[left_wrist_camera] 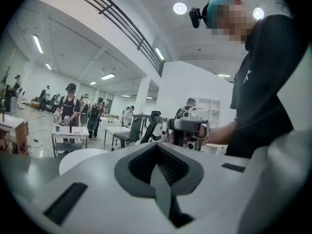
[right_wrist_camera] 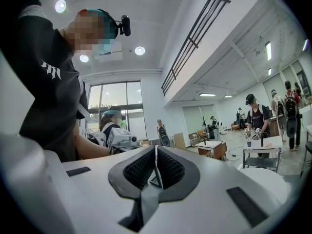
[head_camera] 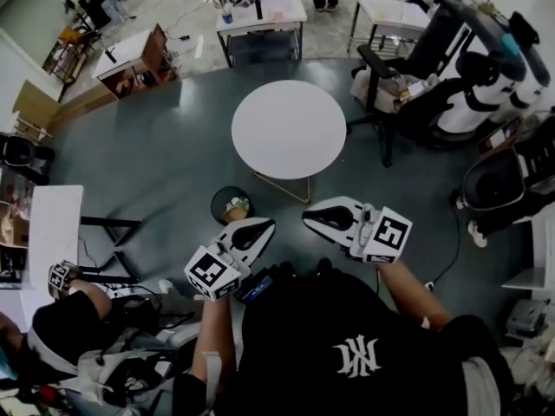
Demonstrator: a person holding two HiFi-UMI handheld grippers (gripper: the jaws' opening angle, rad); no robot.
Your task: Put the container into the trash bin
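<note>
Both tongs shut and empty; container down in the bin.
I see the left tongs (head_camera: 263,226) and right tongs (head_camera: 312,217) each pressed together with nothing between them, held side by side over the dark floor. The tan container (head_camera: 236,208) sits inside the round trash bin (head_camera: 215,204), which stands on the floor just beside the round white bench (head_camera: 289,128), near the left tongs' tip.
</note>
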